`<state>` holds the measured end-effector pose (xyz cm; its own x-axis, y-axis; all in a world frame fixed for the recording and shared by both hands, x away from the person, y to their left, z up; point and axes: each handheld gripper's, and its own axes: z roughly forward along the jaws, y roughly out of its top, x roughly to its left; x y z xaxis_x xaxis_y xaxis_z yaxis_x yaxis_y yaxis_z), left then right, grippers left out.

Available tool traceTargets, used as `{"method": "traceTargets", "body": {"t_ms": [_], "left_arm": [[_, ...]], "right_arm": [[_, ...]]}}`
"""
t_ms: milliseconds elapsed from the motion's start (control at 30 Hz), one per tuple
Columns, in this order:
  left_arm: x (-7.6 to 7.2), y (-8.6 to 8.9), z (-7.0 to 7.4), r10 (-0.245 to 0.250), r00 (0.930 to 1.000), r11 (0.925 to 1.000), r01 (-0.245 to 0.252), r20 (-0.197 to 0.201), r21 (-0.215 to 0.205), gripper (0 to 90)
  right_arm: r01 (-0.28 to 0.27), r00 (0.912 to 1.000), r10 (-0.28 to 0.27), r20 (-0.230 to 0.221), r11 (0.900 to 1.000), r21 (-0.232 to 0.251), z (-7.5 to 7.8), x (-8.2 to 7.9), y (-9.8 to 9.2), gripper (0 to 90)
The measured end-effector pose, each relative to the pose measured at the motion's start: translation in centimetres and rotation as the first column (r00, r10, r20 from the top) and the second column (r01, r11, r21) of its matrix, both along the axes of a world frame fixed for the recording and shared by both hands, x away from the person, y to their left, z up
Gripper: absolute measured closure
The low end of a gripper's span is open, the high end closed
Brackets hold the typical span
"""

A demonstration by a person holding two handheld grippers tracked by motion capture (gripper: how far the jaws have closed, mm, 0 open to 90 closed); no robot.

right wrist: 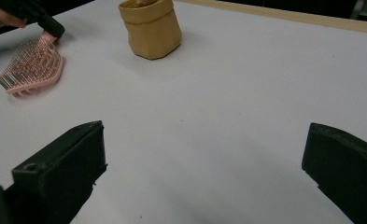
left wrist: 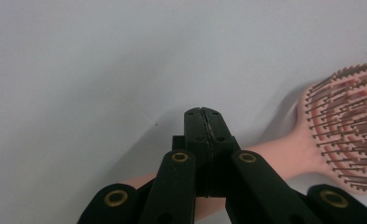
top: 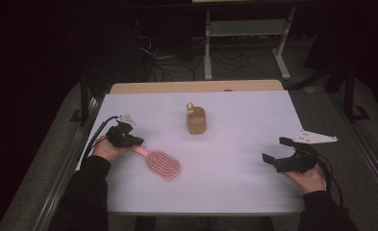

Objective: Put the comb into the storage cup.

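Pink hairbrush (top: 160, 162) lies bristles-up at the near left of the white table (top: 234, 144). The left gripper (top: 129, 140) sits over its handle with jaws pressed together. The right gripper (top: 275, 150) hovers near right, jaws wide apart. A tan pouch (top: 196, 120) stands mid-table, farther back.

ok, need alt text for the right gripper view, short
The right gripper has its two black jaws wide open over a bare white table. Beyond them stands a tan fabric pouch; at far left lies a pink hairbrush, its handle at the left gripper.
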<state>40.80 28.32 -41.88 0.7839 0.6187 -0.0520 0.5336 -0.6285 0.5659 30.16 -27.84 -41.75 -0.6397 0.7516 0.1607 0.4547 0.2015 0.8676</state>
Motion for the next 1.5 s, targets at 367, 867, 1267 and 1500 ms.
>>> {"method": "traceTargets", "body": {"t_ms": [367, 867, 1267, 1500], "left_arm": [[-0.7, 0.7, 0.0, 0.004, 1.0, 1.0, -0.004, -0.002, -0.004, 90.0], [-2.0, 1.5, -0.4, 0.004, 0.9999, 1.0, -0.004, -0.013, 0.008, 90.0], [-3.7, 1.8, -0.6, -0.022, 0.9996, 0.9986, 0.023, -0.019, 0.049, 90.0], [-4.7, 2.2, -0.7, -0.022, 0.9995, 0.9988, 0.023, -0.021, 0.043, 90.0]], "right_arm": [[0.0, 1.0, 0.0, -0.001, 1.0, 0.0, 0.0, 0.0, 0.0, 0.0], [-0.002, 1.0, 0.002, -0.002, 1.0, 0.002, 0.0, 0.0, 0.0, 0.0], [-0.002, 1.0, 0.002, -0.005, 1.0, 0.0, 0.0, 0.0, 0.0, 0.0], [-0.004, 1.0, 0.004, -0.003, 1.0, -0.002, 0.0, -0.1, 0.0, 0.0]]}}
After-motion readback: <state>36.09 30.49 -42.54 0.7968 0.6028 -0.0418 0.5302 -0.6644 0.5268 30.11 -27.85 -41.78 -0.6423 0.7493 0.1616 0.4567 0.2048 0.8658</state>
